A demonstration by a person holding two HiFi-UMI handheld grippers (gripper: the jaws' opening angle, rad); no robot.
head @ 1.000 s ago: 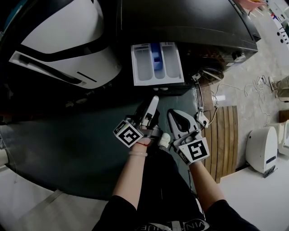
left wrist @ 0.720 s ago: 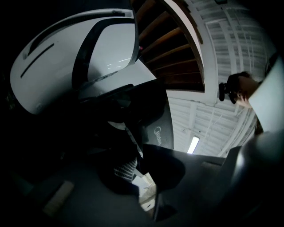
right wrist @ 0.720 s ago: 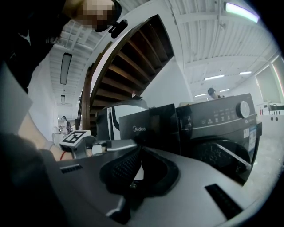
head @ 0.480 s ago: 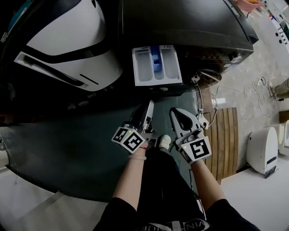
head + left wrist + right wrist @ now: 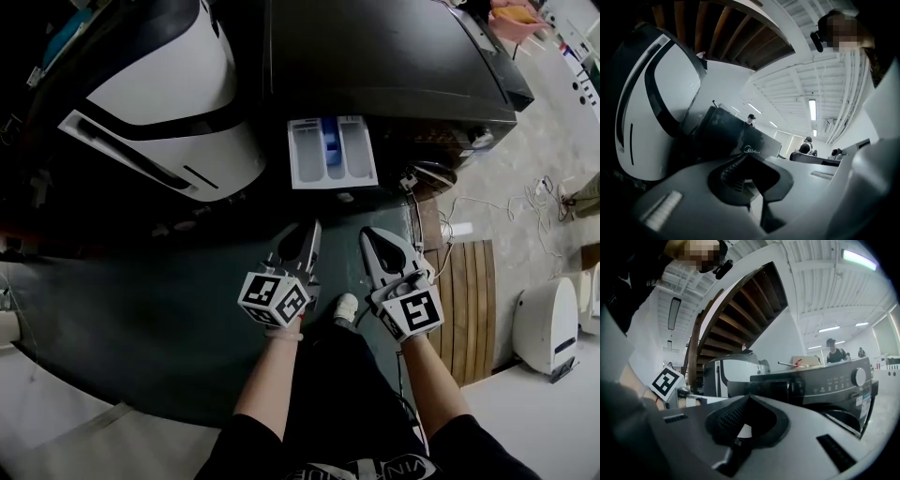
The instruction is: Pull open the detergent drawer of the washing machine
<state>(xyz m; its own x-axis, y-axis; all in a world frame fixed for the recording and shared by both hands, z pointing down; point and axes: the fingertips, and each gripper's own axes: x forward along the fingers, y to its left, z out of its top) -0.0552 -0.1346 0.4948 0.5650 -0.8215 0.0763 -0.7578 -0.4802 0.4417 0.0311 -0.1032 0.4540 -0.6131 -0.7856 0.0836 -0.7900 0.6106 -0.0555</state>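
Facing the Midea washing machine [image 5: 375, 56], detergent drawer [image 5: 309, 159] out, left tool [image 5: 312, 229] and right tool [image 5: 370, 235] sit closed, empty.

Dim, vignetted fisheye views (head view darkest), seemingly lit by ceiling strips [image 5: 859, 258].

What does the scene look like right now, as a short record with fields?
drawer: detergent drawer pulled out of the dark washing machine, blue part in its middle compartment
left: left gripper shut, empty, apart from the drawer
right: right gripper shut, empty, apart from the drawer
nearby: white appliance left of it in the head view
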